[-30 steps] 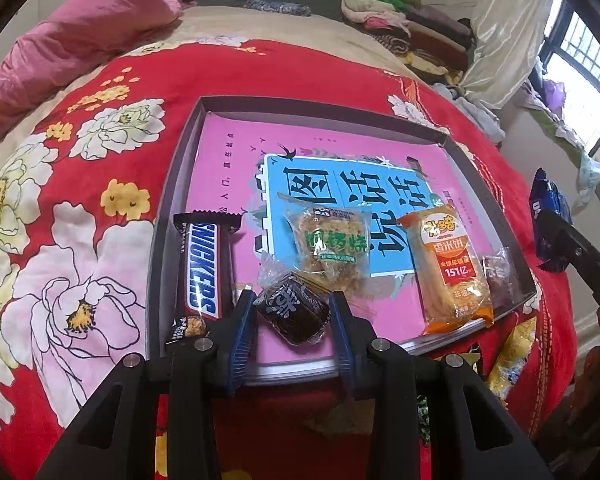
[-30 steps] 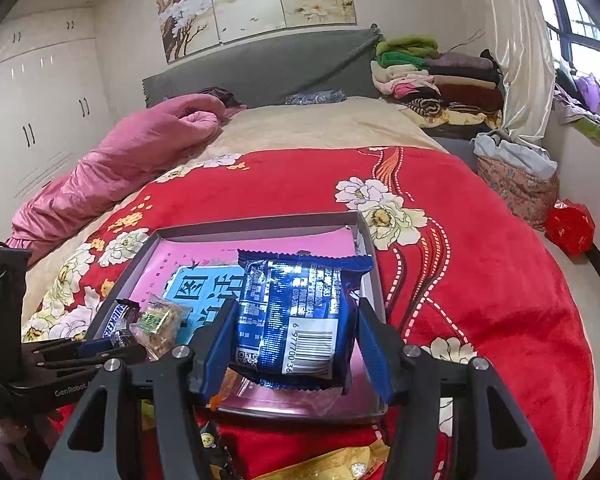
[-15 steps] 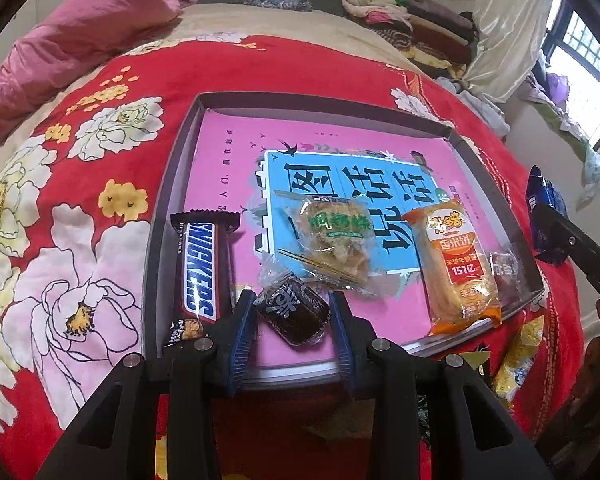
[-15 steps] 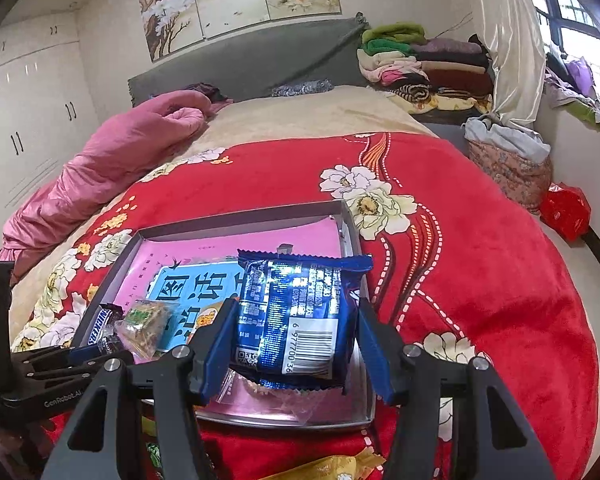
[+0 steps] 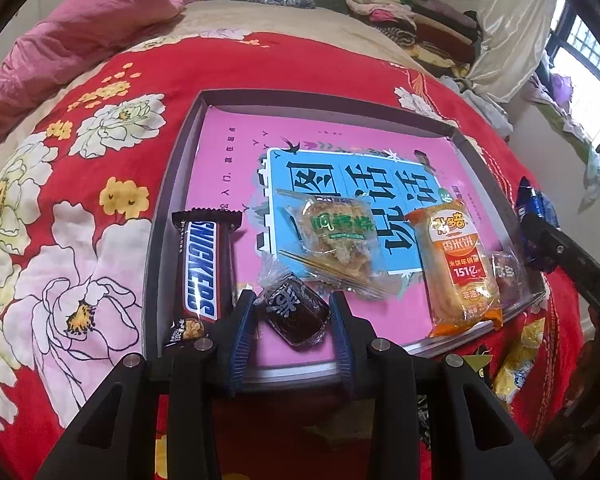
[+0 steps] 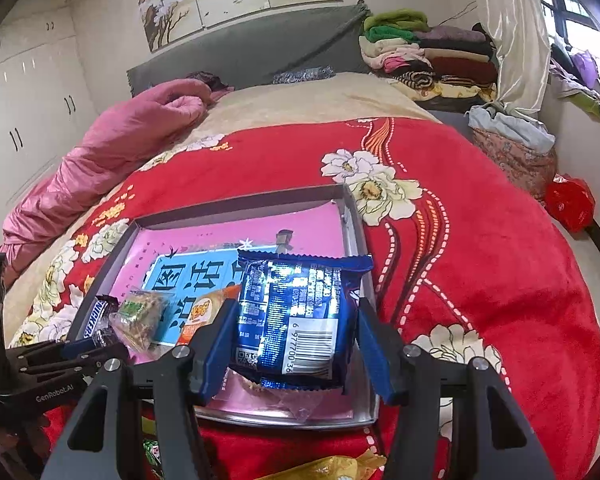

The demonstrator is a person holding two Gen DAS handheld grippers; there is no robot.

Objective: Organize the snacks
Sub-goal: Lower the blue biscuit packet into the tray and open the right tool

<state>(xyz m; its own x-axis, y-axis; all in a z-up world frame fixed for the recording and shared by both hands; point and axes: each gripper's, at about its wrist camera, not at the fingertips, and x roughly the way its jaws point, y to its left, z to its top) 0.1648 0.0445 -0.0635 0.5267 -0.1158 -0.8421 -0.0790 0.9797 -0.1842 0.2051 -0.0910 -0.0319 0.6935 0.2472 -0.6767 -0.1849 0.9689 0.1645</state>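
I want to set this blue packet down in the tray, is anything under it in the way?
Yes. A clear-wrapped snack lies on the tray floor right below the blue packet held in the right tool.

The blue packet covers the tray's near right corner and most of the orange packet behind it. In the left wrist view the blue packet shows only as a sliver at the right. Yellow wrappers below the tray are cut by the bottom edge.
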